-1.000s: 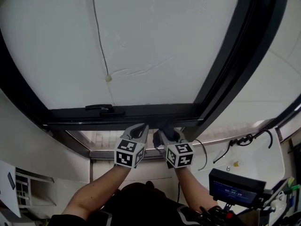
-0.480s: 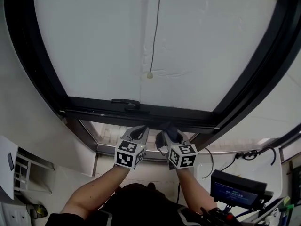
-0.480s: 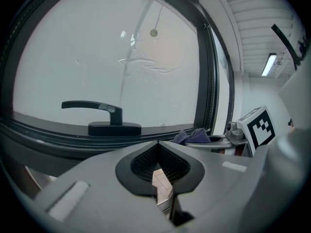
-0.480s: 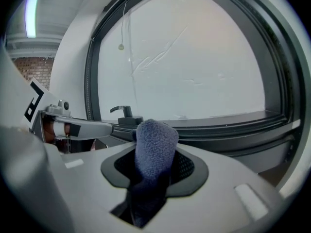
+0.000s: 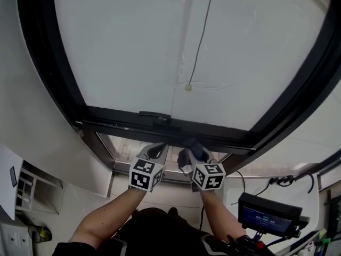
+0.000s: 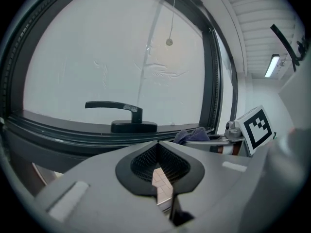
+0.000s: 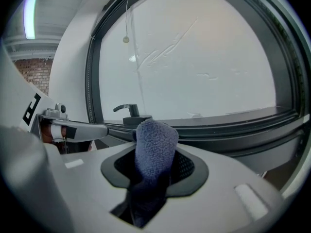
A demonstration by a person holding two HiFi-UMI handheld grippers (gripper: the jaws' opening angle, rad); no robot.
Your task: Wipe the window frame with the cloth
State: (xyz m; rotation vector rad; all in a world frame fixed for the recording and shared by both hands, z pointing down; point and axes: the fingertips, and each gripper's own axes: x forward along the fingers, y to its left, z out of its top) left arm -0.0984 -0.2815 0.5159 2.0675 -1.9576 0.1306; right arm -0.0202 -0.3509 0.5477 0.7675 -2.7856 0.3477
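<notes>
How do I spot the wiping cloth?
Find the big window's dark frame. At its bottom bar, right of the black handle, the right gripper pinches the cloth. It's the only soft, fuzzy blue-grey thing there.

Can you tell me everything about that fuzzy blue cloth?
The cloth is grey-blue and looks soft and nubbly, like a towel. It is bunched into a rounded lump that sticks out past the jaws of the right gripper, which are shut on it, and a darker part of it runs back between them. In the head view it sits right at the dark bottom rail of the window frame, to the right of the handle. Whether it presses on the rail cannot be told.
</notes>
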